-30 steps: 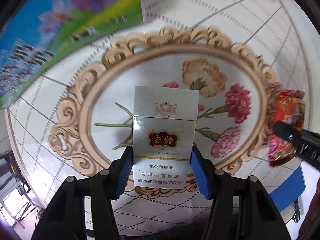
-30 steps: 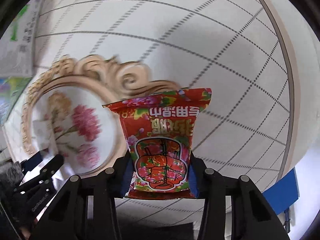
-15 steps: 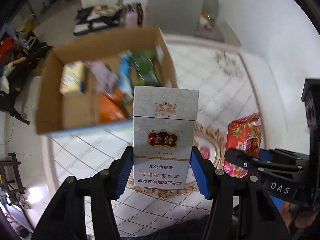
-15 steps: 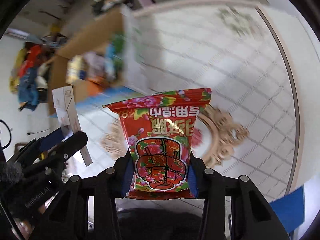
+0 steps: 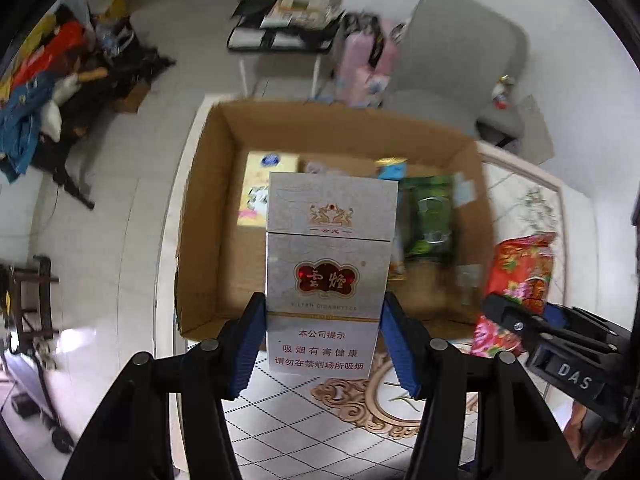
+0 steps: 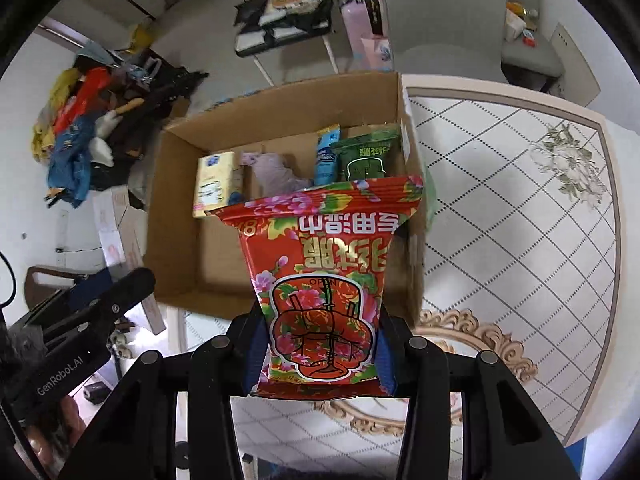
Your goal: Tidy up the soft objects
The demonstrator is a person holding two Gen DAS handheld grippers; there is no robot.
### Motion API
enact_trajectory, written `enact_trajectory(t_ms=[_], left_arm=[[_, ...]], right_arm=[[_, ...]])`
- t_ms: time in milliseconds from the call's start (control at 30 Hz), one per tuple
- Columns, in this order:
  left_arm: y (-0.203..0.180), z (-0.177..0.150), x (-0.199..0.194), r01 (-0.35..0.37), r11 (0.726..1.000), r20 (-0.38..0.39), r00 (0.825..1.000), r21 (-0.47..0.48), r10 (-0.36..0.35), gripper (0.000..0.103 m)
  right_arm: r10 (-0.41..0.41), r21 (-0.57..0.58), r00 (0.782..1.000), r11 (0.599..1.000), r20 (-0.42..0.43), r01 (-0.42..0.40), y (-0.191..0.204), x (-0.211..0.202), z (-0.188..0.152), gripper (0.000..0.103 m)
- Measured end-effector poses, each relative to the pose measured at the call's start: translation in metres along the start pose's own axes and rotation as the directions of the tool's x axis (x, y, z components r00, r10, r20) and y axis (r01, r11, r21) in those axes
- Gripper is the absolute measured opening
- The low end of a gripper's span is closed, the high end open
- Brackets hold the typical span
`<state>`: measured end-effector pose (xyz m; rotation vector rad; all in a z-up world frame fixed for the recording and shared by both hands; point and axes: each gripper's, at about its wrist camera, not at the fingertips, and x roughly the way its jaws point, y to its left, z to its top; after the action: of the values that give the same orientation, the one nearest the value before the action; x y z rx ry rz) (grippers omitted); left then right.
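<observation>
- Pinching a grey-white cigarette pack (image 5: 328, 264) by its lower sides, the left tool (image 5: 323, 344) holds it upright, long axis running away from the camera, lid end toward the cardboard box (image 5: 208, 216).
- The right tool (image 6: 320, 354) is pressed onto the bottom of a red flowered wipes packet (image 6: 324, 280), which stands on end with its print upside down and its crimped top edge pointing at the box.
- Both held things hang in front of the box's near wall, above the tiled, flower-patterned table (image 6: 520, 264).
- Inside the box, along its far wall: a yellow tissue pack (image 6: 214, 184) at the left, a lilac soft thing (image 6: 276, 172) beside it, then a blue pouch (image 6: 326, 154) and a green packet (image 6: 366, 156) against the right wall.
- Beyond the box stand a grey chair (image 5: 456, 60) and a heap of clothes (image 6: 76, 128) on the floor to its left.
</observation>
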<state>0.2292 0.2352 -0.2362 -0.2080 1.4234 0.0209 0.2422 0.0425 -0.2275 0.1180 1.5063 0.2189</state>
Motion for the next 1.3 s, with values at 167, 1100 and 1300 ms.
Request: enact_trajectory(t_ms=[167, 1100, 1300], left_arm=[[0.014, 0.014, 0.056, -0.010, 0.999, -0.118, 0.993, -0.031, 0.007, 0.054], [0.009, -0.005, 0.054, -0.044, 0.997, -0.144, 0.989, -0.059, 0.035, 0.067], [-0.006, -0.025, 0.007, -0.100, 0.995, -0.020, 0.995, -0.014, 0.100, 0.094]], right_arm=[[-0.062, 0.018, 0.997, 0.998, -0.051, 0.063, -0.007, 0.057, 0.019, 0.047], [-0.132, -0.028, 0.990, 0.991, -0.055, 0.130, -0.016, 0.070, -0.002, 0.081], [-0.149, -0.030, 0.988, 0.988, 0.029, 0.150, -0.026, 0.029, -0.024, 0.095]])
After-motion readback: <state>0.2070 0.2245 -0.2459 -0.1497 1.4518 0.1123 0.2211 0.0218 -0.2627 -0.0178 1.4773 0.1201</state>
